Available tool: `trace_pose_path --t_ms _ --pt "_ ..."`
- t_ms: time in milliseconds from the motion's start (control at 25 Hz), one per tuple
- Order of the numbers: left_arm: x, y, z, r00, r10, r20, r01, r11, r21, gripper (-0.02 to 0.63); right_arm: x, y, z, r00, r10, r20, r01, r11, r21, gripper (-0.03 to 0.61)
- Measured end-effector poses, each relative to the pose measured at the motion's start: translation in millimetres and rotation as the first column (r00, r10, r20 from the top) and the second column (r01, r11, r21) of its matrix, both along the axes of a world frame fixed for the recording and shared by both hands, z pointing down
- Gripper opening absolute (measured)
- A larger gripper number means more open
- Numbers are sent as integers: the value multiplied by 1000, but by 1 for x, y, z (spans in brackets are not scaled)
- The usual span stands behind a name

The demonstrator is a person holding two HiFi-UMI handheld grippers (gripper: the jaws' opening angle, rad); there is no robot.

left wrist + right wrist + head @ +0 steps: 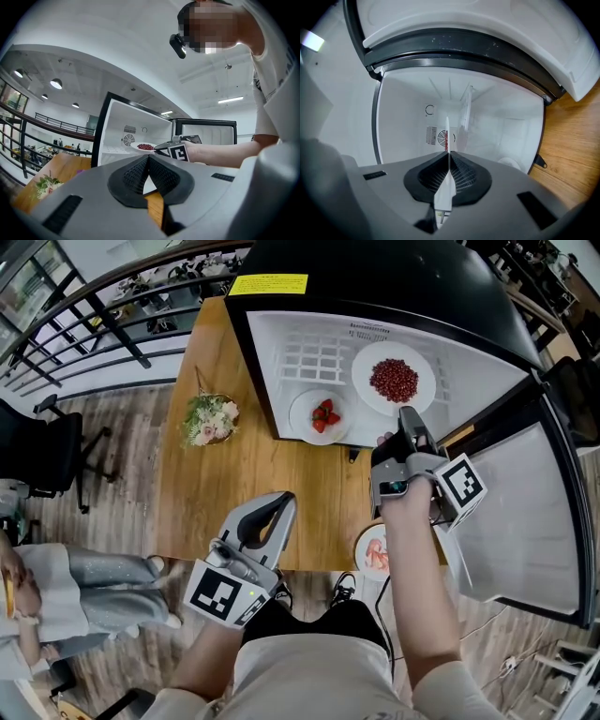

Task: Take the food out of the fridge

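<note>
Plate of red beans (394, 379): upper centre-right of head view, inside the open fridge (281, 352). Right gripper (410, 416) is clenched on its near rim, the white edge pinched edge-on between the pads. It is held at the rim only, so I'd draw it out level and slow or the beans may roll. Strawberry plate (321, 415) sits just left, apart; steer clear. Left gripper (277, 506), lower left over the wooden table (216, 493), has its jaws pressed together, empty.
</note>
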State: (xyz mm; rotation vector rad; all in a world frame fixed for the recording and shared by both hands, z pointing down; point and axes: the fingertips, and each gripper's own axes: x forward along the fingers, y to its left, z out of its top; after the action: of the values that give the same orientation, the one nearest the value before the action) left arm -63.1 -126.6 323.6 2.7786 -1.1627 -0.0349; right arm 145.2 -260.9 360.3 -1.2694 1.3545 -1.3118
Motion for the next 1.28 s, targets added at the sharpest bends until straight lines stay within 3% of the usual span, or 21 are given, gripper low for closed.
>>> trace_pose_path --t_ms 400,680,840,1040,1160,1280 --pt "-16 11 -2 997 -72 -1 72 997 16 8 -18 57 -7 992 -126 -3 126 991 36 29" --pt "-31 32 4 983 -181 15 181 983 13 8 -41 97 13 957 -287 -35 288 957 25 29" --pt "-48 45 17 970 -242 18 242 970 2 8 -70 115 36 915 -401 -51 401 916 9 28" --pt "-71 64 42 943 -330 40 332 943 -26 8 -117 141 66 832 -553 -46 554 833 -4 28" --pt "-82 73 67 926 -372 56 375 926 -51 8 -140 156 90 788 -615 -27 615 788 -3 28" --pt "-88 84 89 910 -408 72 413 908 -73 8 -152 177 114 764 -645 16 645 764 -5 28"
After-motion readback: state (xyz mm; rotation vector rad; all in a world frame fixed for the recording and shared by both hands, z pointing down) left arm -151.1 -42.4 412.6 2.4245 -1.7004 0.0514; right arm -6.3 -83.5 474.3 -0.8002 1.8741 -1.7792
